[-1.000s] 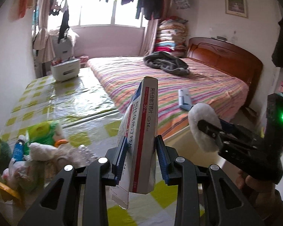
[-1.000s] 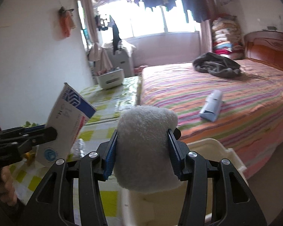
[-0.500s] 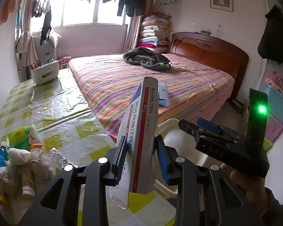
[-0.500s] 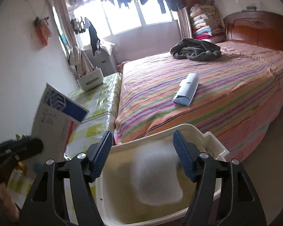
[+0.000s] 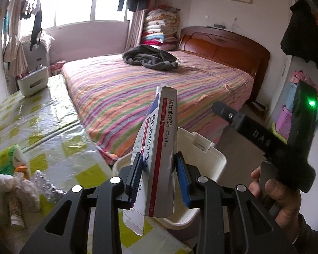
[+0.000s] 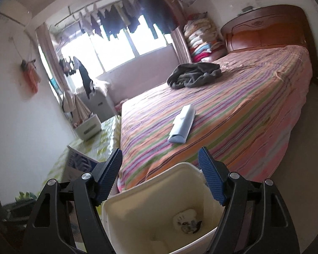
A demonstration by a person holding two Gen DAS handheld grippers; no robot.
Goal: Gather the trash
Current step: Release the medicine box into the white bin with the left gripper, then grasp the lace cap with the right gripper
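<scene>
Jaws pressed on a box: left gripper [image 5: 160, 176] pinches a medicine box [image 5: 162, 148] by its flat sides. Left view: bin [image 5: 203, 148] directly behind and below the box, white, at the table [image 5: 53, 131] edge. Right gripper's [image 5: 262, 139] side on the right, gripped by a hand [image 5: 279, 196]. Heap of tissue and wrappers [image 5: 12, 182] at left on yellow-checked cloth. Striped bed [image 5: 159, 89] beyond, grey garment [image 5: 150, 58] on it. Box stands on end, long axis upright, top tilted slightly right, narrow printed edge facing the lens.

Right view: right gripper [image 6: 160, 176] spread wide, nothing between the pads, above the open bin [image 6: 150, 203]. White wad [image 6: 186, 218] and scraps lie inside. Pale packet [image 6: 182, 124] on the bed [image 6: 243, 110]. Box [image 6: 78, 163] partly visible at left.
</scene>
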